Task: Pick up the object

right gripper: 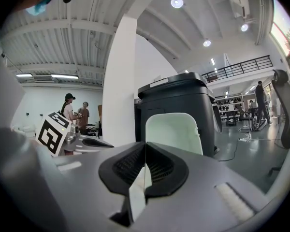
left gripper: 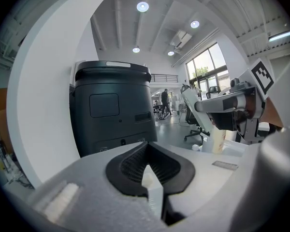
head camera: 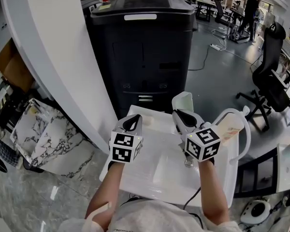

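Note:
A pale green, thin-walled plastic piece (head camera: 183,101) with a rounded top stands at the far edge of the small white table (head camera: 150,180). In the right gripper view the piece (right gripper: 174,132) rises just beyond the jaws. My right gripper (head camera: 181,114) is shut, with its tips right at this piece; whether it touches or pinches it is hidden. My left gripper (head camera: 132,123) hovers over the table's left part, shut and holding nothing. From the left gripper view, my right gripper (left gripper: 200,106) shows at the right, meeting the tilted piece (left gripper: 189,100).
A tall black bin-like machine (head camera: 142,47) stands right behind the table, a white wall (head camera: 53,47) to its left. A beige bottle (head camera: 230,126) and a white curved tube (head camera: 245,129) sit at the table's right. An office chair (head camera: 273,76) is farther right, marble slabs (head camera: 43,134) on the left floor.

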Tool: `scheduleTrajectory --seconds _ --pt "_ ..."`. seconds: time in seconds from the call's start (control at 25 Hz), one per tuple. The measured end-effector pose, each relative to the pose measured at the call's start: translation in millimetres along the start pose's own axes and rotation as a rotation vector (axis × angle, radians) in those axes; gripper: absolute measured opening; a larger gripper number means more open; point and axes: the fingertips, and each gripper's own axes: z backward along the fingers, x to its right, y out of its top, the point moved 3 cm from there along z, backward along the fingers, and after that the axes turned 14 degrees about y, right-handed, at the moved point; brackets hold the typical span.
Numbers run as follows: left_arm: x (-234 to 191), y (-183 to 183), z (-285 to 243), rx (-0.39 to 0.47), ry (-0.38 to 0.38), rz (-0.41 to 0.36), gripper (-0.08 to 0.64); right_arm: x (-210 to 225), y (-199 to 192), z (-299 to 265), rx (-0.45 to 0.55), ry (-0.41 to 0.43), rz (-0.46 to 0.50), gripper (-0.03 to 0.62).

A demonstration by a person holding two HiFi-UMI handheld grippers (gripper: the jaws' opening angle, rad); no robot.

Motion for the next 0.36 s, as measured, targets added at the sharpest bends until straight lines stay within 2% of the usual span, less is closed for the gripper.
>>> scheduleTrajectory --seconds 0.36 --pt "-3.1 -1.9 2.2 -0.001 0.004 0.001 0.006 -3.8 -5.2 -1.2 -0.008 0.006 -0.002 0.009"
